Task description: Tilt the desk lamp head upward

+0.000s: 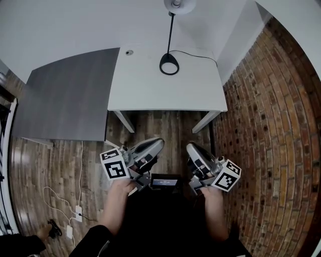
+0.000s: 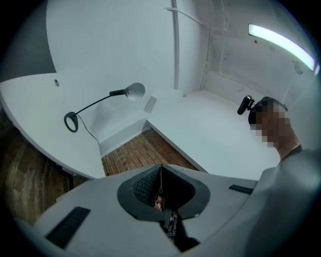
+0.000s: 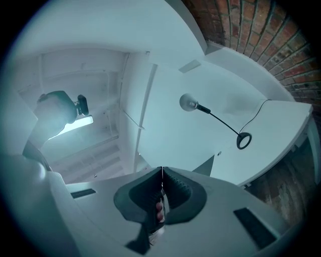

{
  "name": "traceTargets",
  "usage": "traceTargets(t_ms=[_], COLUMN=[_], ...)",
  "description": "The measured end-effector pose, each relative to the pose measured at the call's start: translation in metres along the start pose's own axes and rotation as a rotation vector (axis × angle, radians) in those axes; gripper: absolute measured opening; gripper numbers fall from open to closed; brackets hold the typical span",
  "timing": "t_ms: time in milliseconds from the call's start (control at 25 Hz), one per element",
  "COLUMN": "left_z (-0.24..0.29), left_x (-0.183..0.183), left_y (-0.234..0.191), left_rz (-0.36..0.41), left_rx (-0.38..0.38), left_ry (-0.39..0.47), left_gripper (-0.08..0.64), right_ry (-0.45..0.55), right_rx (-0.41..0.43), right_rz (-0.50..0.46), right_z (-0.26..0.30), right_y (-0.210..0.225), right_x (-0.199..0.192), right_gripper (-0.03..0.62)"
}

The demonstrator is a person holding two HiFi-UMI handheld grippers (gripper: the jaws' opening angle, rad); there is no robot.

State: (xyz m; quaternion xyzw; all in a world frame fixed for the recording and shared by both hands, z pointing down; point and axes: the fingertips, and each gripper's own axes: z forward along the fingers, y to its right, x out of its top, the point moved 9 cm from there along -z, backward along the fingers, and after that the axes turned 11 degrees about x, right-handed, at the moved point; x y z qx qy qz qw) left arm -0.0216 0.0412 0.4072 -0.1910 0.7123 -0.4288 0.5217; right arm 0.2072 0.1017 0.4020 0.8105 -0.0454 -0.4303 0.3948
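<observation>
Looking steeply down from the head view: desk lamp point(image 1: 170, 37) upright near the far edge of a white table point(image 1: 150, 93), ring-shaped base point(image 1: 169, 63) flat on the tabletop, thin black stem rising to a pale lamp head point(image 1: 179, 5) at the very top of the picture, black cable point(image 1: 198, 54) curving off the base toward the far right corner. Tilt of the lamp head not readable from above. To the left of the table and touching it, a grey desktop point(image 1: 65, 105); to the right, a brick wall point(image 1: 271, 125); below, wood floor point(image 1: 165, 125) with a white cord and a power strip point(image 1: 77, 213). Low in the picture, short of the table's front edge and well apart from the lamp: left gripper point(image 1: 159, 142) in the left hand point(image 1: 120, 189) and right gripper point(image 1: 190, 147) in the right hand point(image 1: 213, 195), marker cubes turned outward, tips pointed toward the table. In the left gripper view, dark ribbed pads point(image 2: 145, 185) pressed tight together with nothing between them, lamp far off at upper left. In the right gripper view, the same: jaws closed, empty, lamp small and distant at upper right, ring base near the table's edge.
</observation>
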Motion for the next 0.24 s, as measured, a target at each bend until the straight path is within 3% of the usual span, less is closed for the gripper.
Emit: traceTargets(t_ms=[240], left_z=[0.0019], left_x=[-0.0025], left_y=[0.0017], left_rz=[0.013], left_rx=[-0.009], left_ry=[-0.01], left_gripper=[0.015], right_ry=[0.02], right_rx=[0.005], right_rz=[0.089], right_z=[0.0028], right_y=[0.0025], right_x=[-0.0012], right_gripper=[0.014])
